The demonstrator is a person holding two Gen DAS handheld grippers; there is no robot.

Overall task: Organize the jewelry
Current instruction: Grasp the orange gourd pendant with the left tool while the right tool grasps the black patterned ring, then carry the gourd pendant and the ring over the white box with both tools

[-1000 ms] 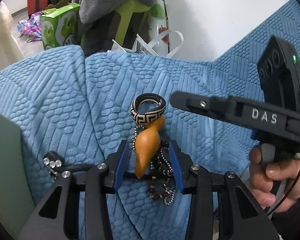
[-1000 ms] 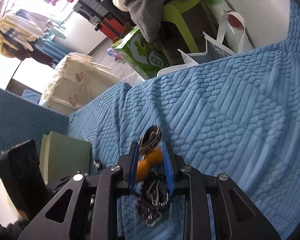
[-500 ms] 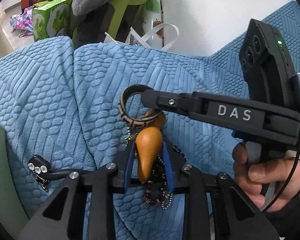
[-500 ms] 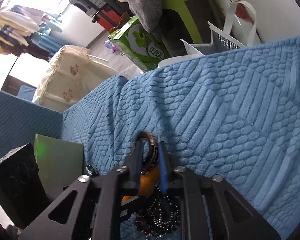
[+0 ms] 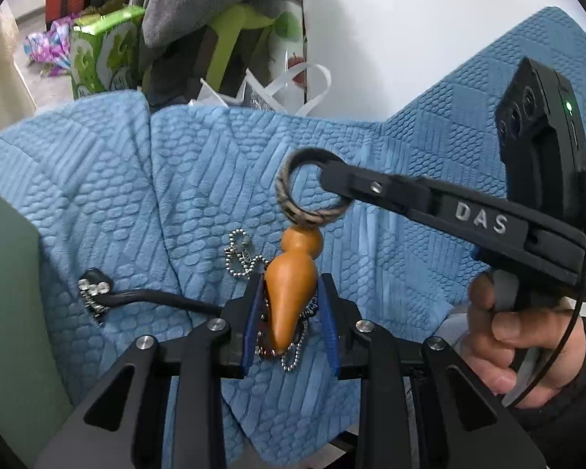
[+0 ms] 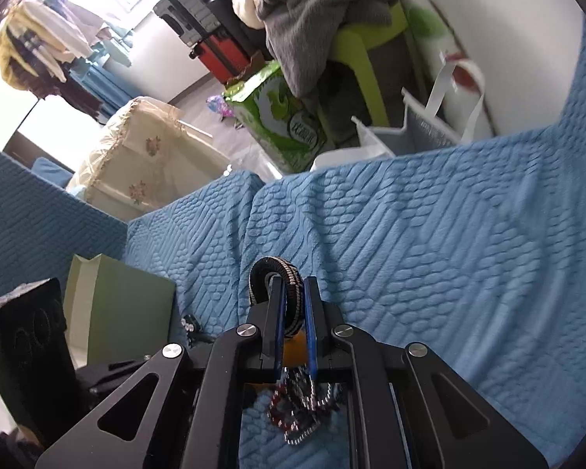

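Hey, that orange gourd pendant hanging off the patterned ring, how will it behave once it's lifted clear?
The orange gourd pendant hangs below the patterned ring that the right claw pinches, so it will probably swing. It looks smooth and rounded, likely slippery and apt to roll if set down. The bead chains beneath look floppy and may snag.

Likely a lived-in home, blue textured sofa (image 6: 429,234), piled clothes (image 6: 312,11), red suitcase (image 6: 222,56)

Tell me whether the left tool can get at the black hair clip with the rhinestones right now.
Probably yes. The black hair clip lies uncovered on the blue cover, left of the left tool, but the orange gourd pendant hangs between its fingers.
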